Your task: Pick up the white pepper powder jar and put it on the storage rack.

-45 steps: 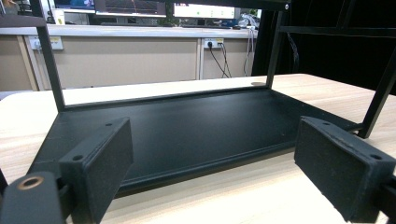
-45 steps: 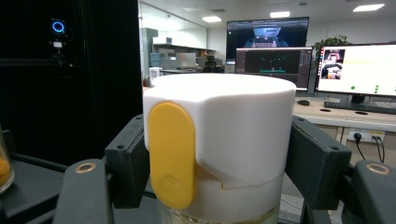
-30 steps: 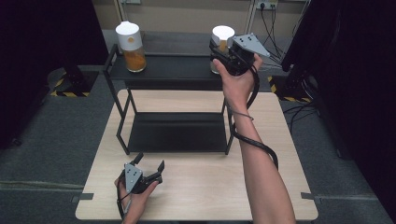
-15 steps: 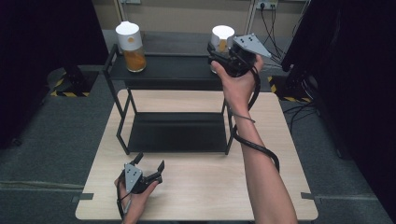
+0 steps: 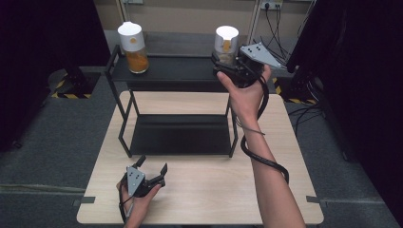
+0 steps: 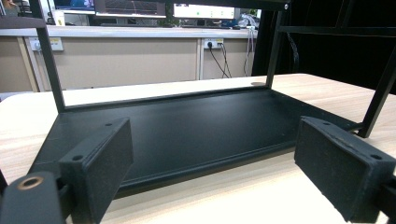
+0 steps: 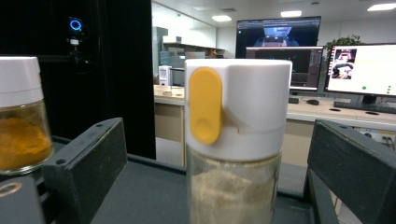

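— Did you catch that? The jaws of the right gripper (image 5: pixel 227 61) have just been opening. They stand wide now, one on each side of the pale-powder jar (image 7: pixel 235 140), and in the right gripper view there's clear air between each pad and the glass.

— So it's let go?

— I'd say so. The jar stands upright by itself at the right end of the rack's top shelf (image 5: pixel 176 71), with the gripper around it but not pressing. To my eye that's a placement just finished; backing the hand straight off without nudging the jar is what's left.

— And the other jar?

— The orange-powder jar (image 5: pixel 133 45) is at the left end of that shelf, well apart. White cap, glass body, about half full of something orange. The right one has a white cap with a yellow flip tab (image 7: pixel 205 105) and a beige powder inside; I can't see how high it goes.

— The left hand?

— The left gripper (image 5: pixel 151 170) rests low on the counter (image 5: pixel 204 194), jaws spread wide, nothing between them, facing the rack's bare bottom tray (image 6: pixel 196 126).
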Demonstrator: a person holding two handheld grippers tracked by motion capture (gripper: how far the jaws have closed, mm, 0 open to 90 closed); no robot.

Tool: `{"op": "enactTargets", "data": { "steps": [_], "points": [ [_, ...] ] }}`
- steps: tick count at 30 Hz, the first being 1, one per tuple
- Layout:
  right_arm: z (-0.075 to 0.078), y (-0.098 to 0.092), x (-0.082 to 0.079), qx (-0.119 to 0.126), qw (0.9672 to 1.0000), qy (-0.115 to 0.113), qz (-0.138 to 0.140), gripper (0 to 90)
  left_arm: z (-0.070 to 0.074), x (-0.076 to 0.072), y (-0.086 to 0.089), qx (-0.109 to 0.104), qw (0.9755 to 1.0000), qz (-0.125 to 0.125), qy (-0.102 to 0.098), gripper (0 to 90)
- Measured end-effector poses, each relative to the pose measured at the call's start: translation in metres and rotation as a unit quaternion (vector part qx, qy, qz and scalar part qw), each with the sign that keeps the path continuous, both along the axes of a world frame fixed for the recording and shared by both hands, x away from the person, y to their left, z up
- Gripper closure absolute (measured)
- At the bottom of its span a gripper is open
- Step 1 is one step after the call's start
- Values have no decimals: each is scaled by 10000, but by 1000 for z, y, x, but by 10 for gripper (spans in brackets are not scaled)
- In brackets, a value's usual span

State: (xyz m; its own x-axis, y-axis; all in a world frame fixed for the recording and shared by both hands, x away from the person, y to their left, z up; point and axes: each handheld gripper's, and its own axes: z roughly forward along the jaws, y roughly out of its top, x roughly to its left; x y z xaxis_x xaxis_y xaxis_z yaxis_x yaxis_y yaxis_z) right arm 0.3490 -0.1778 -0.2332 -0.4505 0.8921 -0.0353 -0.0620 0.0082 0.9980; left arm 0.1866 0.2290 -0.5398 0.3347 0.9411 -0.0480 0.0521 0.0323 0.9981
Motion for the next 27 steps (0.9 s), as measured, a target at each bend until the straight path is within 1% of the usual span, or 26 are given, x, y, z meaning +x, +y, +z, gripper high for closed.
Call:
{"op": "enactTargets", "data": {
  "steps": [16, 23, 27],
  "points": [
    [-19, -14, -21, -47, 9998, -5, 190, 49, 0, 0, -1, 21, 10000, 0, -19, 114],
    [-30, -21, -29, 13, 9996, -1, 264, 49, 0, -1, -1, 42, 10000, 5, -29, 114],
    [-34, -22, -33, -33, 9996, -20, 293, 49, 0, -1, -1, 49, 10000, 7, -30, 114]
  ]
}}
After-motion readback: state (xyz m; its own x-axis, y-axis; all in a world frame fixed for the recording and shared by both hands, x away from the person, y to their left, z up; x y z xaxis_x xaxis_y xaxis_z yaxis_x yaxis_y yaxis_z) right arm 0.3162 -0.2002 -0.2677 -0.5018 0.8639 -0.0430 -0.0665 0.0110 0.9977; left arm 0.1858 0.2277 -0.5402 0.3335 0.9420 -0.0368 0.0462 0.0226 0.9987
